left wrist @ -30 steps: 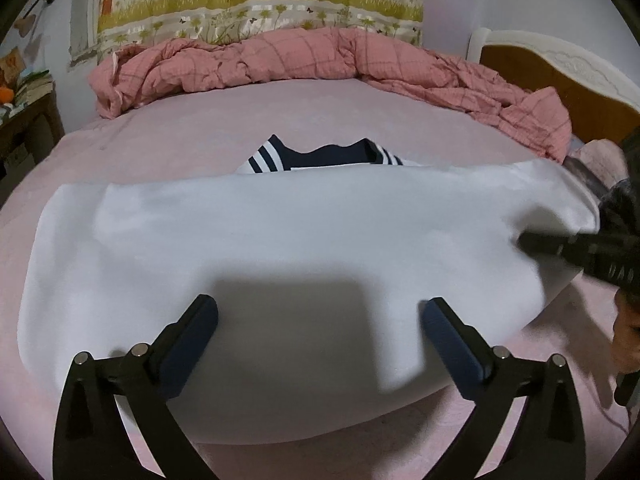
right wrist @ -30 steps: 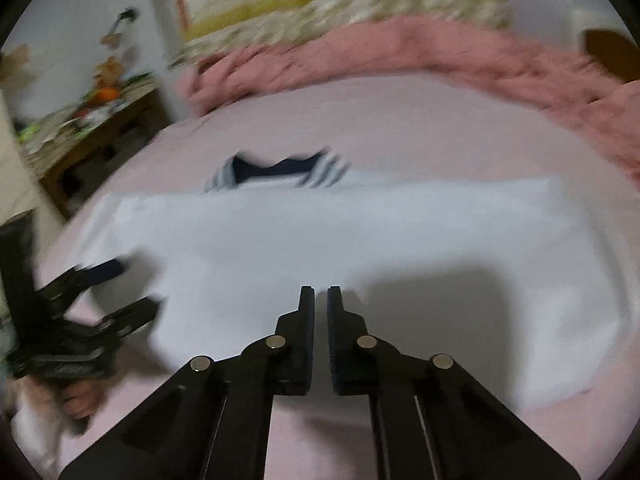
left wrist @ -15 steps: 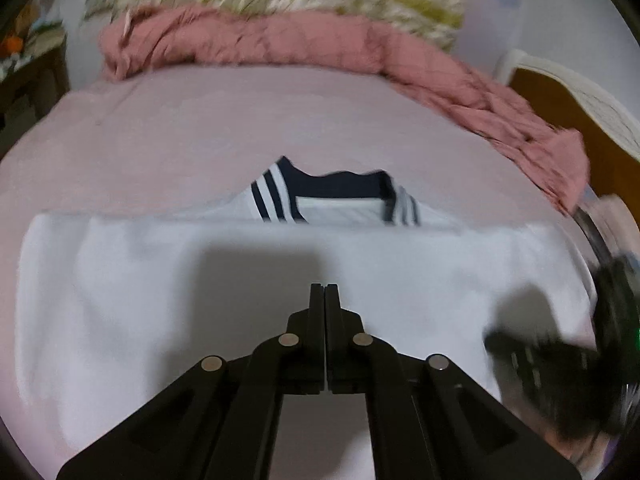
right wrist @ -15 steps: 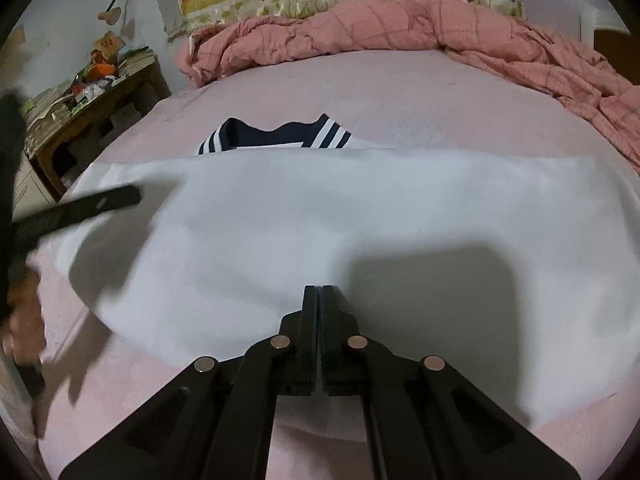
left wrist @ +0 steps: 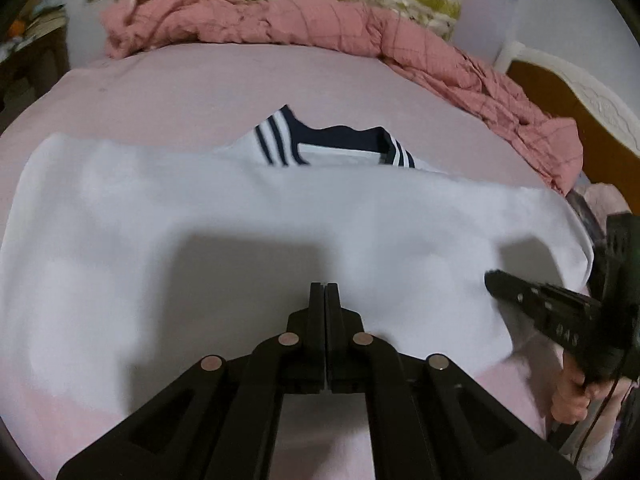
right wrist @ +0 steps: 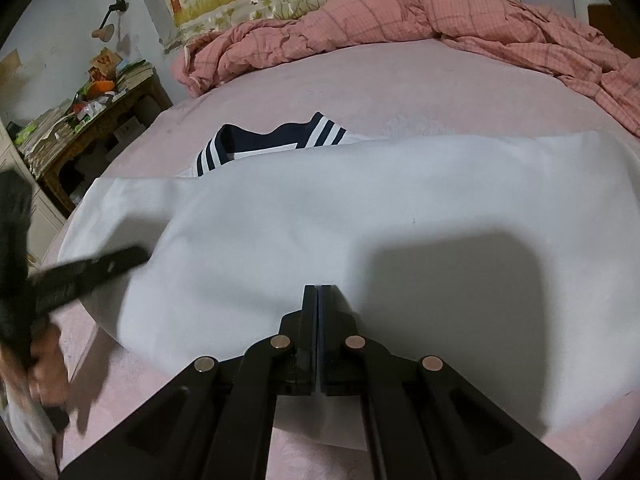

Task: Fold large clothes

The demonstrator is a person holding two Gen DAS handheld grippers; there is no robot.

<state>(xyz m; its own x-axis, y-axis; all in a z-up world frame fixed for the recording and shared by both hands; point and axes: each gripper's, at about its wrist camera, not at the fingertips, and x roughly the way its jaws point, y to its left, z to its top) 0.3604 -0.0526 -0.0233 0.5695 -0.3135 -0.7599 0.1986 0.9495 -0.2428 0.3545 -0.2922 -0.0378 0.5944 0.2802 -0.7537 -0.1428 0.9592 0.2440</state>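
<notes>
A large white garment (left wrist: 224,240) of smooth, matte cloth is being shown spread flat across the middle of the bed (left wrist: 192,80), folded into a broad band with a straight far edge and rounded near corners. A navy collar with white stripes (left wrist: 332,146) is being left exposed just beyond the far edge. The bed is being covered by a soft pink sheet, and a crumpled pink checked quilt (left wrist: 280,20) is being kept bunched along its far side, well apart from the garment.

The left claw (left wrist: 325,292) is being held fully closed over the near part of the cloth, its dark pads pressed together with nothing visibly caught between them. The right claw (right wrist: 319,294) is likewise being held closed and empty above the near edge. In the right wrist view the left claw is being seen blurred over the garment's left end, gripped by a hand (right wrist: 44,376).

Open pink sheet is being left bare beyond the collar and along the near hem. A cluttered wooden surface (right wrist: 92,120) is being seen beside the bed at the left.
</notes>
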